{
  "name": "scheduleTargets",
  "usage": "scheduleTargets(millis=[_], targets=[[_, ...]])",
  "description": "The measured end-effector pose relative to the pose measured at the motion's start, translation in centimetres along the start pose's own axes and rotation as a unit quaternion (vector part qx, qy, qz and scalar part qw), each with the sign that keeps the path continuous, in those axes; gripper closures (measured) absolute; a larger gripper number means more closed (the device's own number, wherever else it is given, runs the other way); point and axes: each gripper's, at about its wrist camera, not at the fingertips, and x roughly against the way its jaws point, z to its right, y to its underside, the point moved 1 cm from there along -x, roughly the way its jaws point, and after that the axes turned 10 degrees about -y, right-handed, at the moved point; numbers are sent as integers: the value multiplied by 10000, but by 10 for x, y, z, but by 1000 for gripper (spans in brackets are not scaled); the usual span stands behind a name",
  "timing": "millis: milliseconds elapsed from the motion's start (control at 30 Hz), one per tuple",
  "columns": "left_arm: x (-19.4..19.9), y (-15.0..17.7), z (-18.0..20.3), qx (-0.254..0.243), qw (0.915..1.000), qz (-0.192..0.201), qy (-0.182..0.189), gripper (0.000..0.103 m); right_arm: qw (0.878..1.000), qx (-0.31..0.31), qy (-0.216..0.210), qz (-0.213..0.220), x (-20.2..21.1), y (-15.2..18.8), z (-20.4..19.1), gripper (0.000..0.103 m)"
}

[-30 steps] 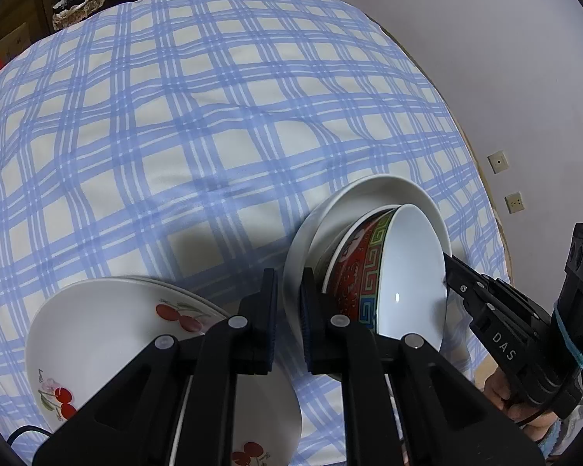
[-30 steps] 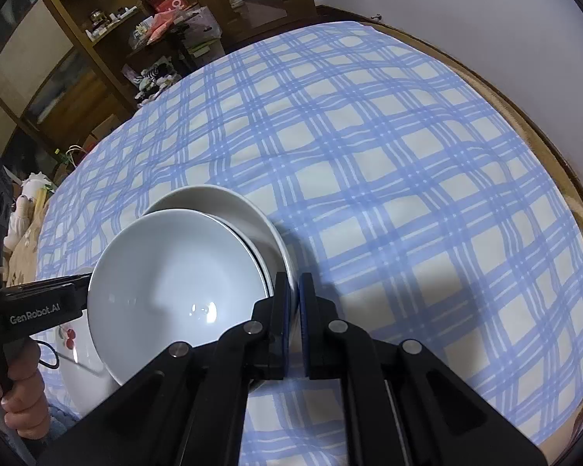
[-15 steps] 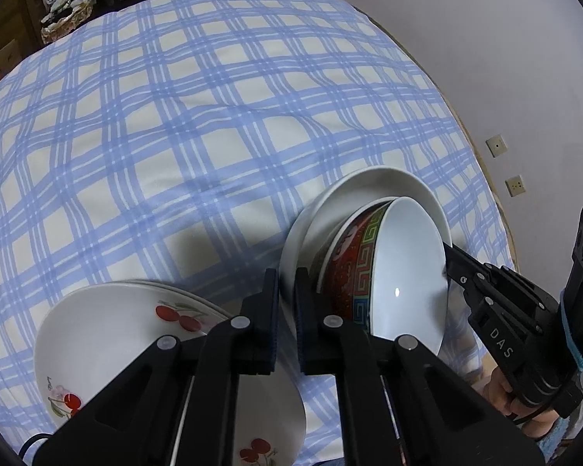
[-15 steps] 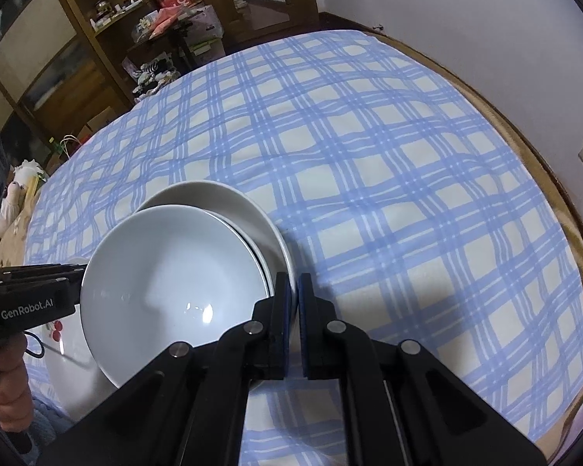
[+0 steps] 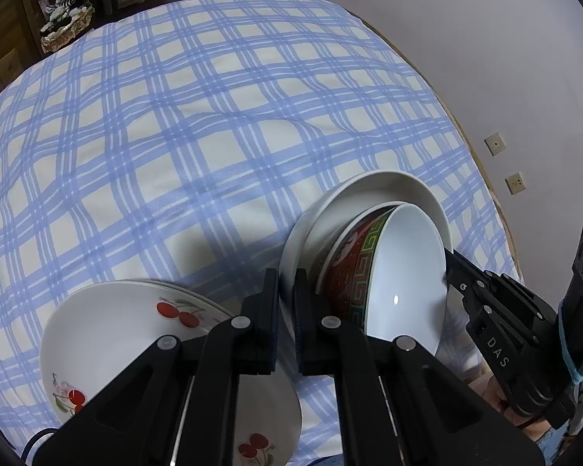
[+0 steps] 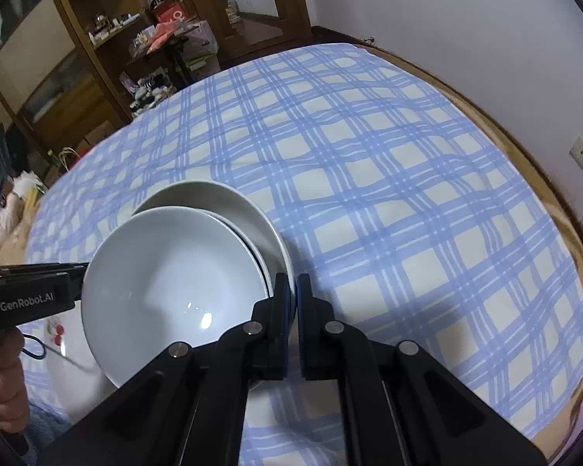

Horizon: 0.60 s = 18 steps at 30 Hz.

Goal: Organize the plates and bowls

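Note:
A plain white deep plate (image 5: 388, 190) (image 6: 221, 198) carries a bowl (image 5: 404, 272) (image 6: 167, 272) that is white inside, with a red patterned outside and a green key border. Both are tilted above the checked cloth. My left gripper (image 5: 286, 295) is shut on the plate's near rim in the left wrist view, and reaches in from the left (image 6: 83, 272) in the right wrist view. On the opposite rim my right gripper (image 6: 293, 295) is shut too, and enters from the right (image 5: 447, 268) in the left wrist view. A stack of cherry-print plates (image 5: 116, 330) (image 6: 56, 334) lies beside them on the cloth.
A blue and white checked cloth (image 5: 175, 116) covers the round table, whose wooden edge (image 6: 555, 209) runs close to a pale wall with sockets (image 5: 494, 143). Wooden shelves and clutter (image 6: 77, 58) stand beyond the far side. A person's hand (image 6: 0, 388) holds the left gripper.
Both grippers keep their hold on the white plate. The plate, the bowl and the cherry plates have hardly shifted.

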Motion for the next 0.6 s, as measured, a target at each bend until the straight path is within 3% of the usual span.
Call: scheduleTargets(millis=[600], targets=[[8,2,-1,98,9999,10,61,95,9997,-100,41,-206,0,-4,1,98]])
